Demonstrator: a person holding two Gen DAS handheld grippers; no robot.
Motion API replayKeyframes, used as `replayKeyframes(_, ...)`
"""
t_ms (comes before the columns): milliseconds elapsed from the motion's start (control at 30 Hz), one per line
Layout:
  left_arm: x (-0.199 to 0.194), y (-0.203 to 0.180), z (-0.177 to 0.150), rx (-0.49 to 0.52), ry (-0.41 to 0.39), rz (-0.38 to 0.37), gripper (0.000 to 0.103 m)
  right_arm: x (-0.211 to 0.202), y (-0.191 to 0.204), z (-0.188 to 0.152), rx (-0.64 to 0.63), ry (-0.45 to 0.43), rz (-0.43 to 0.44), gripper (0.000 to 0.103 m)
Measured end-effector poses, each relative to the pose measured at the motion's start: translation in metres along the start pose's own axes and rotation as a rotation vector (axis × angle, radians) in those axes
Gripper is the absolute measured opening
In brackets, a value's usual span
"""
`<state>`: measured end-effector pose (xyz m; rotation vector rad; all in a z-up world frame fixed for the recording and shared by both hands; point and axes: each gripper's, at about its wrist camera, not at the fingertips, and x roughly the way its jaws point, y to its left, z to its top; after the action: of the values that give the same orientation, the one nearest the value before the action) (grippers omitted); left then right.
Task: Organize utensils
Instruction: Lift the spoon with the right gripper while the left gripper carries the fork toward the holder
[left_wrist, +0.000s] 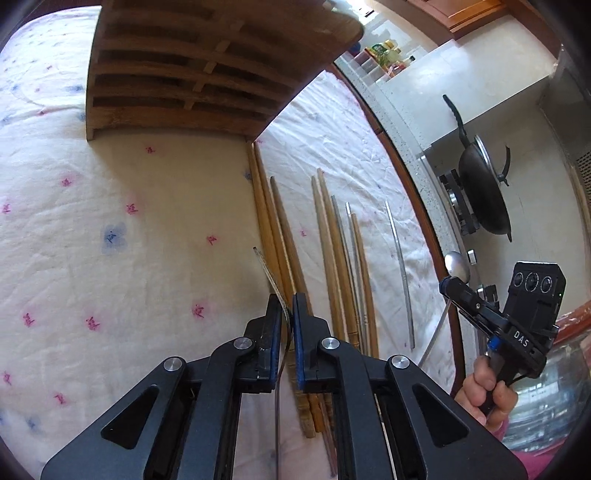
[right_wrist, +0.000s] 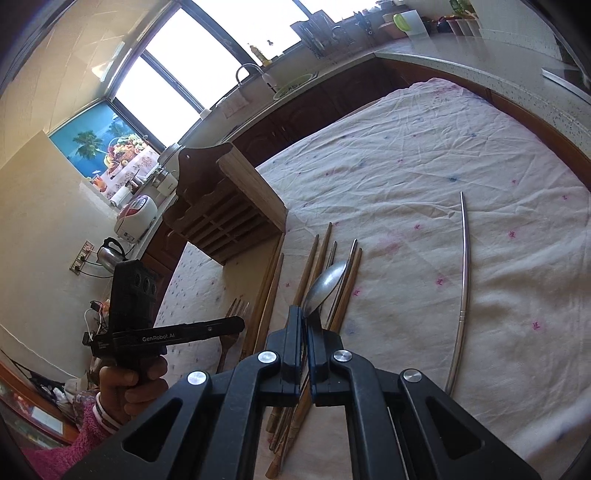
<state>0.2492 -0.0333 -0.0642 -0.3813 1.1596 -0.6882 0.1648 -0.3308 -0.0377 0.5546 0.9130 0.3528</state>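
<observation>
My left gripper (left_wrist: 286, 310) is shut on a metal fork (left_wrist: 267, 269), seen edge-on with its tines pointing away above the flowered cloth (left_wrist: 110, 206). The right wrist view shows that fork (right_wrist: 239, 306) sticking out past the left gripper (right_wrist: 236, 325). My right gripper (right_wrist: 304, 318) is shut on a metal spoon (right_wrist: 327, 282), bowl forward, lifted over the chopsticks; from the left it shows as the right gripper (left_wrist: 452, 286) with the spoon (left_wrist: 457, 264). Several wooden chopsticks (left_wrist: 334, 254) lie side by side on the cloth. A lone metal chopstick (right_wrist: 463, 280) lies to the right. A slatted wooden rack (left_wrist: 184, 74) stands beyond them.
The table's wooden edge (left_wrist: 417, 184) runs along the right, close to a counter with a black wok (left_wrist: 484, 192) on a stove. A sink (right_wrist: 291, 86), rice cooker (right_wrist: 135, 218) and kettle (right_wrist: 109, 254) stand on counters behind. A hand in a pink sleeve (right_wrist: 92, 424) holds the left gripper.
</observation>
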Motion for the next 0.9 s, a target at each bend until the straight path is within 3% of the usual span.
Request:
replayKeyframes(233, -0.082, -0.032, -0.007, 0.075, -0.226, -0.04, 0.002, -0.029, 0.033, 0.019, -0.077, -0.086, 0.026, 0.002)
replayKeyframes(500, -0.148, -0.046, 0.006, 0.111, -0.442, 0.006, 0.002, -0.034, 0.084, 0.057, -0.236, -0.197, -0.03, 0.002)
replayKeyframes(700, -0.176, -0.044, 0.038, 0.106, -0.55, 0.026, 0.002, -0.019, 0.115, 0.089, -0.311, -0.248, -0.052, 0.002)
replayKeyframes(900, -0.196, -0.038, 0.091, 0.087, -0.654, 0.038, 0.002, -0.003, 0.15, 0.132, -0.386, -0.32, -0.057, 0.002)
